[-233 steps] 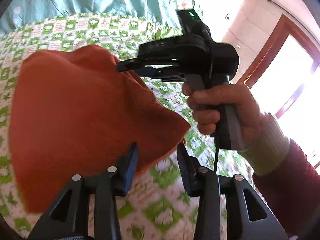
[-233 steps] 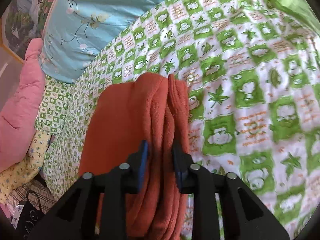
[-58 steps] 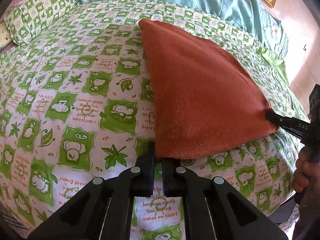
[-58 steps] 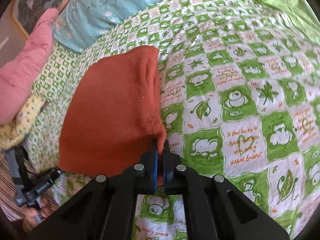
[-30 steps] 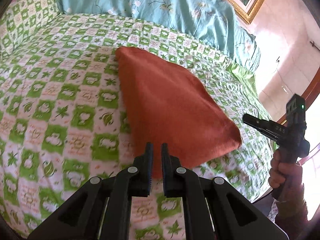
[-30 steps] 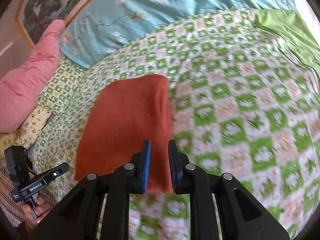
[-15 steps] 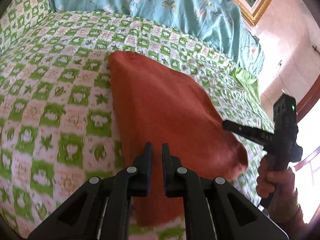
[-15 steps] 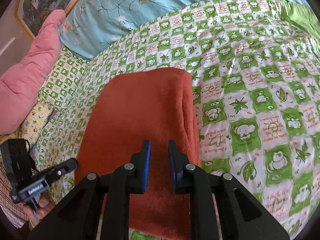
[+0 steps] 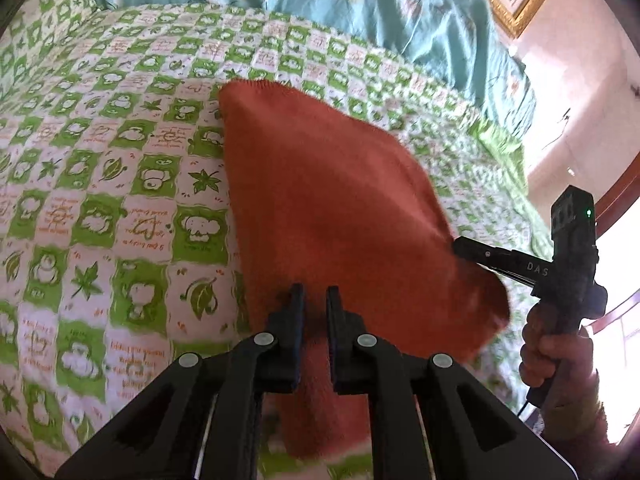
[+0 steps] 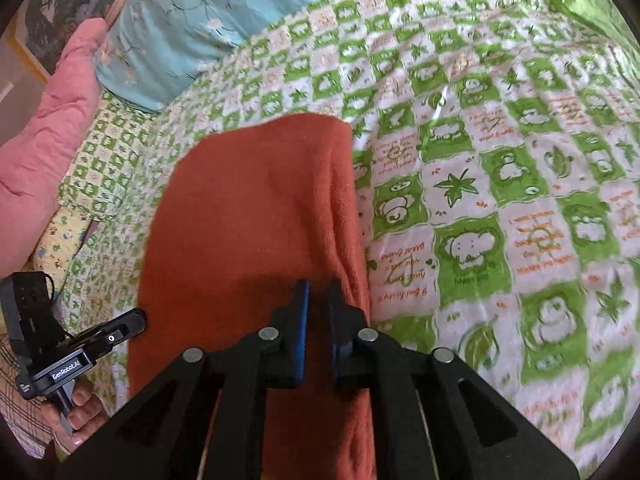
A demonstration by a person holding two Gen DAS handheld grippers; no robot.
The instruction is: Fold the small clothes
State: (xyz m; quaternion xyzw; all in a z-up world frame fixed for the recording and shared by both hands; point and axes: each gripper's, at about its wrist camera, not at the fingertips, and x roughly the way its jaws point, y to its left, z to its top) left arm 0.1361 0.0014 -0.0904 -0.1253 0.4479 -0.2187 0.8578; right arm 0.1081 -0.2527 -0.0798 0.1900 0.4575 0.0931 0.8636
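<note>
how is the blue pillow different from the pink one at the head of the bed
The blue pillow has a printed flower and branch pattern; the pink pillow is plain. The blue one stretches wide along the head of the checked bedspread; the pink one shows only at the left edge, looking puffier. Both are soft bedding beyond the orange garment.

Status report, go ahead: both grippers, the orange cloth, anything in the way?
Left gripper shut, empty. Right gripper jaws just closing, near shut, nothing pinched. Orange cloth folded, flat on the quilt. Nothing in the way.
</note>
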